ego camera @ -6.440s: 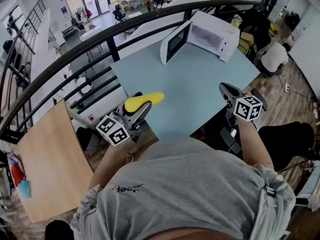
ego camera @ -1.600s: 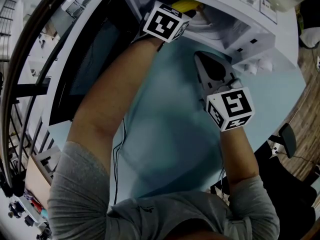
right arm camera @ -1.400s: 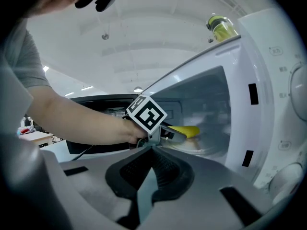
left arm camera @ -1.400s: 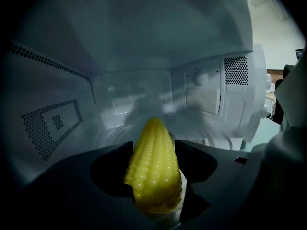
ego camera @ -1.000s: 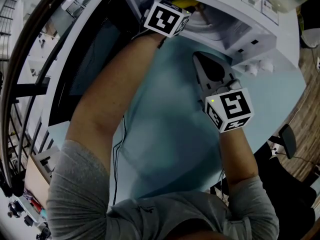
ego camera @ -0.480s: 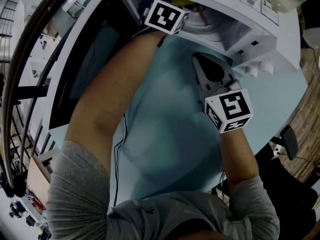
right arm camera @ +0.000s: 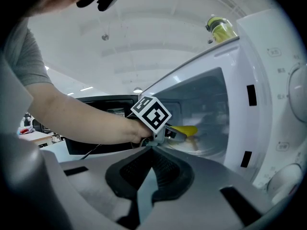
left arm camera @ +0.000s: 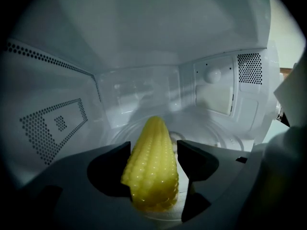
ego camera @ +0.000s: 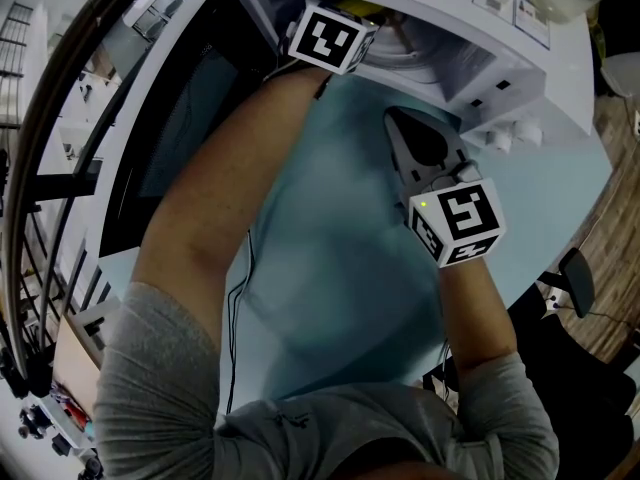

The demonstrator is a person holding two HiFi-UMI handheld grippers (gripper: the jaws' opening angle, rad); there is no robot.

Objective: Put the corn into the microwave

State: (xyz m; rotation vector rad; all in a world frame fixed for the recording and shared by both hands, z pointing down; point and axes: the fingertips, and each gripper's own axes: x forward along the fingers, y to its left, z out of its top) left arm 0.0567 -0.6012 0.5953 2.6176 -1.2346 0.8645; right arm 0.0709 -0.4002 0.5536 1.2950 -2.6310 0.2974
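Corn [left arm camera: 151,169] lies lengthwise between the jaws of your left hand-held gripper [left arm camera: 153,145], parted and just now opening, inside the microwave [left arm camera: 144,47], tip pointing straight ahead; your right hand-held gripper [right arm camera: 149,153] sits closed outside.

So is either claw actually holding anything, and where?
No. The left gripper has just been opening its jaws; the corn sits between them, unpressed. The right gripper is shut, empty.

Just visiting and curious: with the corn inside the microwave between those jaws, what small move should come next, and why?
Probably draw the left gripper straight back out of the microwave. Its jaws have just been opening; the corn lies between them on the glass plate, with a gap beside one jaw, so it looks released.
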